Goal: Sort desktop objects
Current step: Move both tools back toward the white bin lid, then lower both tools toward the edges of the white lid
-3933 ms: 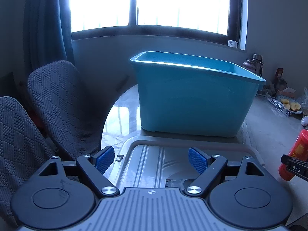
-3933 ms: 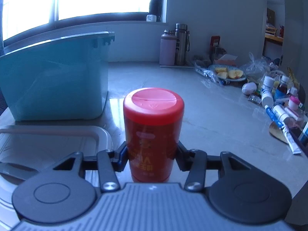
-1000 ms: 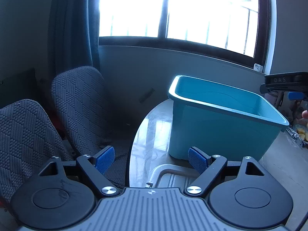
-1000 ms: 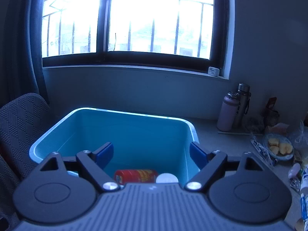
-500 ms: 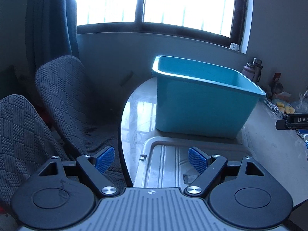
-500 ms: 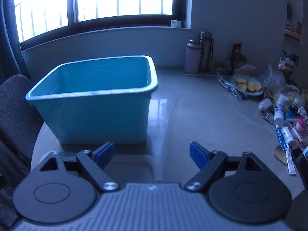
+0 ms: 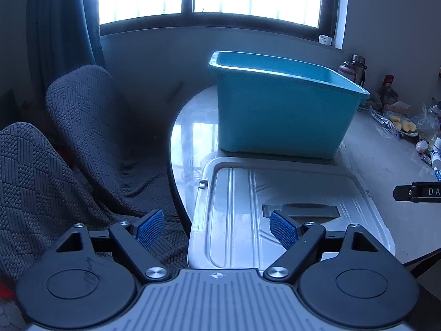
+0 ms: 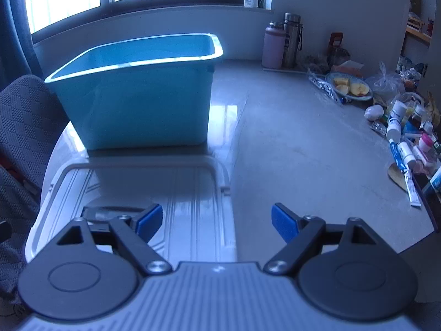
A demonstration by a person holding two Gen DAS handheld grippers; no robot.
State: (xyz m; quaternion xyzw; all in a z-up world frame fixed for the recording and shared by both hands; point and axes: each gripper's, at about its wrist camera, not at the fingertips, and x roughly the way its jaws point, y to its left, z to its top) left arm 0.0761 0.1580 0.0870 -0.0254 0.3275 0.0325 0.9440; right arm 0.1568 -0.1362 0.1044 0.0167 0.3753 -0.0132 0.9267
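A teal plastic bin [image 7: 278, 113] [image 8: 143, 96] stands on the round table, its inside hidden from both views. In front of it lies a flat grey lid [image 7: 275, 209] [image 8: 143, 193] with a recessed handle. My left gripper [image 7: 216, 229] hovers open over the lid's left edge, nothing between its blue pads. My right gripper [image 8: 216, 223] is open and empty over the lid's right edge. A black part of the right gripper [image 7: 419, 191] shows at the right edge of the left wrist view.
Several tubes and small bottles [image 8: 405, 143] crowd the table's right side, beside a plate of cut fruit [image 8: 350, 87] and two flasks [image 8: 281, 44] by the wall. Two grey upholstered chairs [image 7: 91, 127] stand left of the table. Bare tabletop [image 8: 303, 143] lies right of the bin.
Both grippers have dropped and pulled back from the bin toward the lid. The right one no longer looks down into the bin, where a red canister lay; both stayed open.
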